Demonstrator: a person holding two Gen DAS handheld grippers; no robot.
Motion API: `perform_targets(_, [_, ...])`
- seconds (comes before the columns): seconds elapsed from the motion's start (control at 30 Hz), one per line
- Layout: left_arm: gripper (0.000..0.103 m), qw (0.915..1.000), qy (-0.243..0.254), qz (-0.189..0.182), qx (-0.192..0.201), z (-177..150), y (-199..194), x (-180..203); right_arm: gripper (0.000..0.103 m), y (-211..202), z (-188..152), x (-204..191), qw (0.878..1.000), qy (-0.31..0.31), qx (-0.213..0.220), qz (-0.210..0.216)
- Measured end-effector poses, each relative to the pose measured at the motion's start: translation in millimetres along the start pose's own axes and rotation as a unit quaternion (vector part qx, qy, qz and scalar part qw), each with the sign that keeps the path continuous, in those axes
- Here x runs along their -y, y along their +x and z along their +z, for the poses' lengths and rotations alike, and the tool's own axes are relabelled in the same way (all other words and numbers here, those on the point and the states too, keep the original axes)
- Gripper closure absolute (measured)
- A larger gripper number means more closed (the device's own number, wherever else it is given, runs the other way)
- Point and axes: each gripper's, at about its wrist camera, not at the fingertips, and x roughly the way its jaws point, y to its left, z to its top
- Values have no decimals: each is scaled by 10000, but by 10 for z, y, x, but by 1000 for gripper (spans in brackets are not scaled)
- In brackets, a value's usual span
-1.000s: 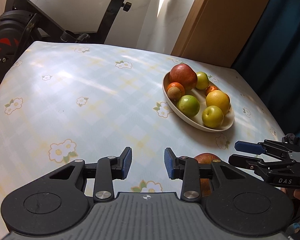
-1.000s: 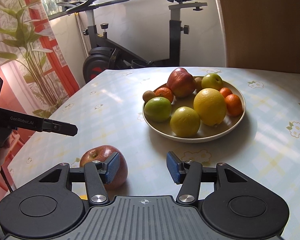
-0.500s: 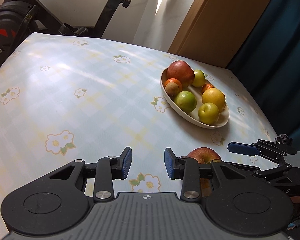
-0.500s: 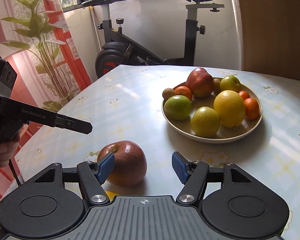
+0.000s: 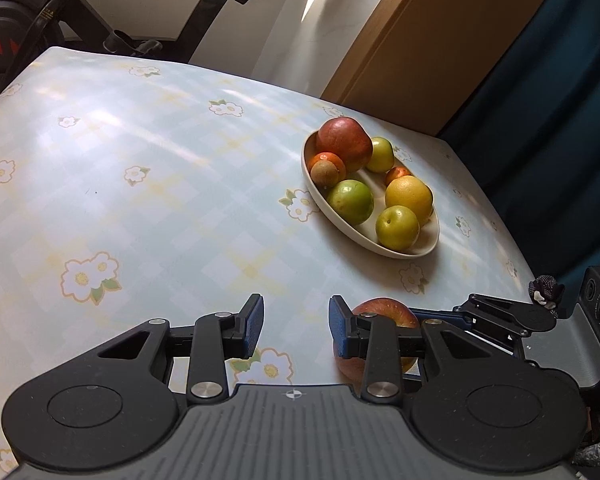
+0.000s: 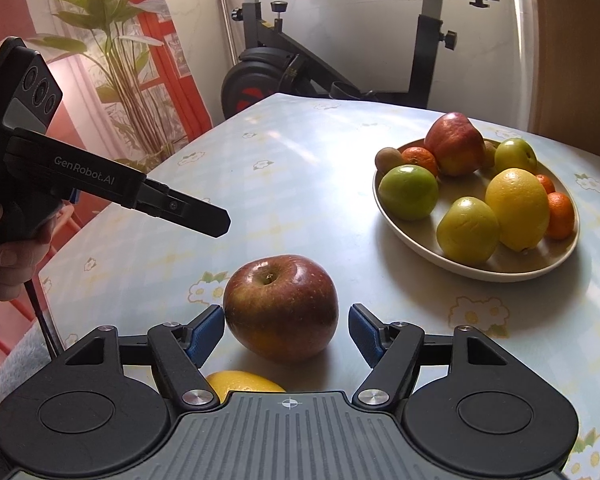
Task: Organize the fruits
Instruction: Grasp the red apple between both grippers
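The right gripper [image 6: 286, 330] hangs over the near edge of the table [image 6: 300, 184] with its jaws opening; the apple [image 6: 281, 307] sits between them on the cloth, the left pad [image 6: 206, 334] just at its skin and the right pad apart from it. Whether the left pad truly touches cannot be told. A yellow fruit [image 6: 242, 383] lies right behind the apple, half hidden under the gripper body.

The left gripper [image 5: 296, 326] is held by a hand [image 6: 8, 264] off the table's left edge, just beside the apple. Its jaws stand a little apart with only bare cloth between them. In its own view the apple [image 5: 384, 310] shows just past its right finger, with the right gripper [image 5: 496, 316] coming in from the side.

The plate [image 6: 420, 246] stands toward the far right corner, well apart from the apple. It carries a red apple [image 6: 454, 144], two green fruits, a yellow-green one, an orange [image 6: 518, 208], small tangerines and a kiwi [image 6: 388, 158].
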Motion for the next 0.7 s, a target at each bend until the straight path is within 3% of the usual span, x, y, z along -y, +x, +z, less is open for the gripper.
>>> perform_targets(0.23, [65,9996,-4,-244,-120,14,108,73,41,83,-14,15,9998,39,-146,138])
perform_targets(0.7, [65,9976,-306,-555,-297,74,318,90,42,66,-19,92,9995,-267,148,33])
